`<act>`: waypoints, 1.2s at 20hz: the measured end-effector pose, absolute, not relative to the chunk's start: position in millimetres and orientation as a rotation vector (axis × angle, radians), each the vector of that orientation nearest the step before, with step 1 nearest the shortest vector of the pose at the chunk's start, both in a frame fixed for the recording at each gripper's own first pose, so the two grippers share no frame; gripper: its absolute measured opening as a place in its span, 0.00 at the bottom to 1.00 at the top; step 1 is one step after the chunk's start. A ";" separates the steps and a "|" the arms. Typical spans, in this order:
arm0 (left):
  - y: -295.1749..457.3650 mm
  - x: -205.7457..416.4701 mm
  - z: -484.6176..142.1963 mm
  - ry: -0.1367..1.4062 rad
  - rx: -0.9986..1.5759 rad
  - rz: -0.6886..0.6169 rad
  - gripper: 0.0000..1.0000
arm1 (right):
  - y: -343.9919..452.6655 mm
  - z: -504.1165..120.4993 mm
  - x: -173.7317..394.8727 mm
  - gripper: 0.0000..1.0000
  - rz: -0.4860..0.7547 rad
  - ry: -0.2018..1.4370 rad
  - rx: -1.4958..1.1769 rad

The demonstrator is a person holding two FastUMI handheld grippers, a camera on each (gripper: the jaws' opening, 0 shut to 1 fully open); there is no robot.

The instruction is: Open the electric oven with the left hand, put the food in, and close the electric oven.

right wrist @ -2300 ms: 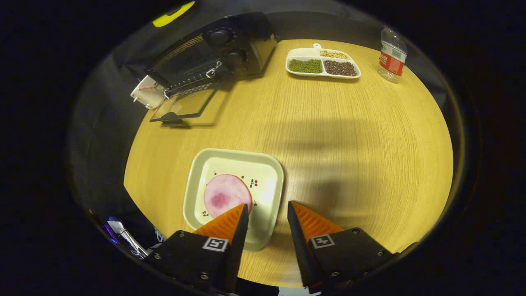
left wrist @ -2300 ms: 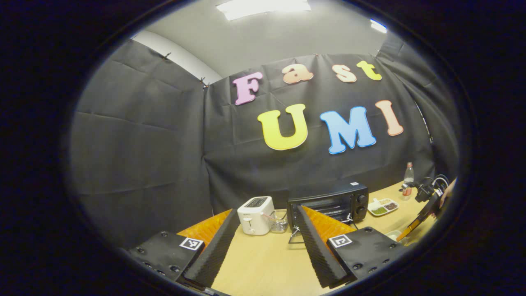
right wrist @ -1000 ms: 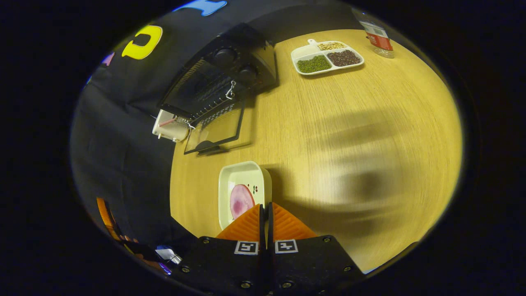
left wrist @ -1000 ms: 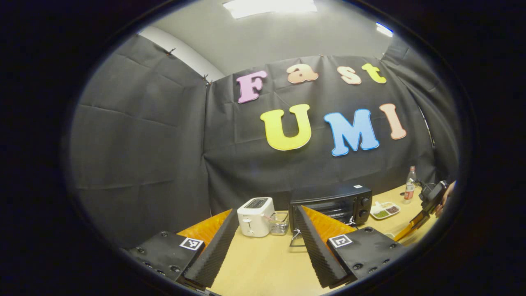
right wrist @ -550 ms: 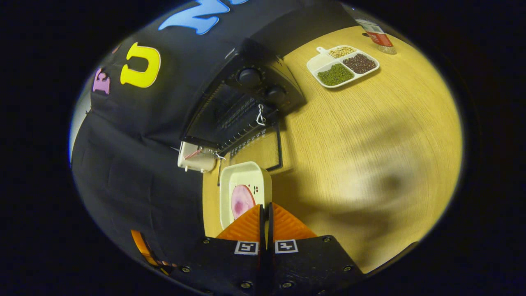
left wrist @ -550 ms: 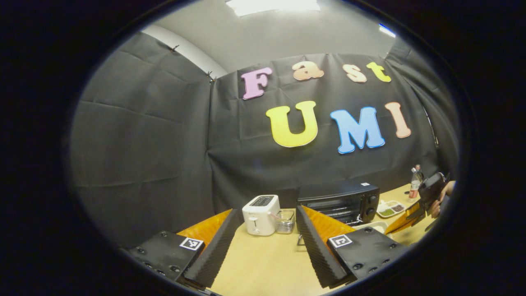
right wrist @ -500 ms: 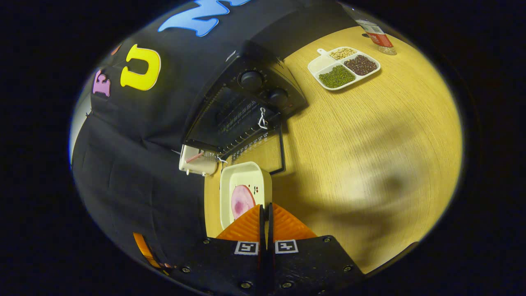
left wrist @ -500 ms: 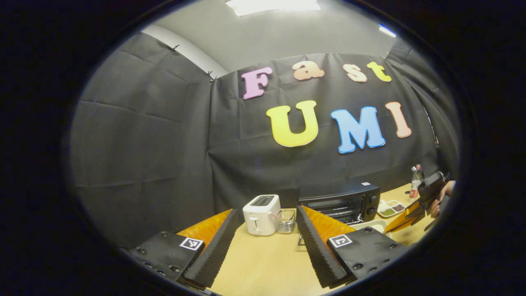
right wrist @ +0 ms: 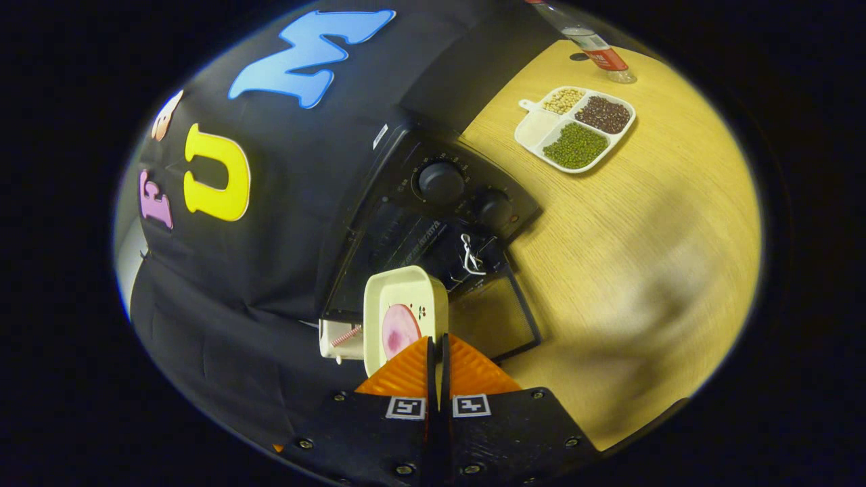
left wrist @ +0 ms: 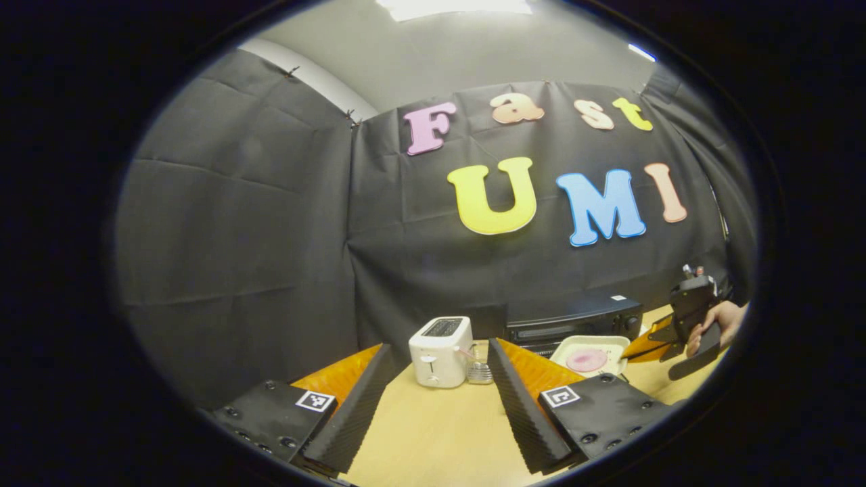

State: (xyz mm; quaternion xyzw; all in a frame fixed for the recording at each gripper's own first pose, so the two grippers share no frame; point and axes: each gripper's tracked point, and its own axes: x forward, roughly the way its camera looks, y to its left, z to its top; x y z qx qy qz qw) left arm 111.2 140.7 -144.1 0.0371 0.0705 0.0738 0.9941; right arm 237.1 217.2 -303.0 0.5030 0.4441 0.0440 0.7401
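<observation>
So the right gripper (right wrist: 436, 348) is clamped tight on the near rim of the cream square plate (right wrist: 404, 297) carrying a round pink slice of food (right wrist: 399, 329), both fingers pinched together on that edge, and the plate is held in the air right in front of the black electric oven (right wrist: 433, 203), whose glass door (right wrist: 497, 318) is dropped open and flat over the light wooden table (right wrist: 643, 257). From the left gripper view the same plate (left wrist: 590, 348) is seen level at the oven (left wrist: 575, 318) mouth, with the right gripper (left wrist: 643, 341) gripped by a hand (left wrist: 720, 321) beside it. The left gripper (left wrist: 436, 385) is kept back over the table (left wrist: 433, 433) with its fingers spread wide and nothing between them, pointed toward a white toaster (left wrist: 441, 341). Further back on the right side, a white divided tray of green, dark and pale beans (right wrist: 575, 128) and a clear plastic bottle with a red label (right wrist: 595, 51) are parked well apart from the oven
</observation>
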 end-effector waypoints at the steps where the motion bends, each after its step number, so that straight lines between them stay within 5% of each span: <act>1: 143.1 116.7 -146.8 0.143 0.071 0.145 1.00 | 222.7 -305.9 244.4 0.00 0.076 0.963 1.134; 16: 159.4 157.0 -177.3 0.205 0.104 0.121 0.95 | 252.0 -346.2 340.2 0.01 -0.229 0.731 1.420; 20: 157.9 157.4 -183.4 0.216 0.093 0.112 1.00 | 255.8 -328.2 341.9 0.09 -0.160 0.666 1.454; 22: 150.9 159.3 -186.4 0.219 0.075 0.098 1.00 | 263.1 -314.9 336.1 0.38 -0.069 0.663 1.480; 24: 138.8 162.8 -190.8 0.221 0.058 0.073 1.00 | 264.6 -309.7 317.4 0.99 -0.003 0.700 1.455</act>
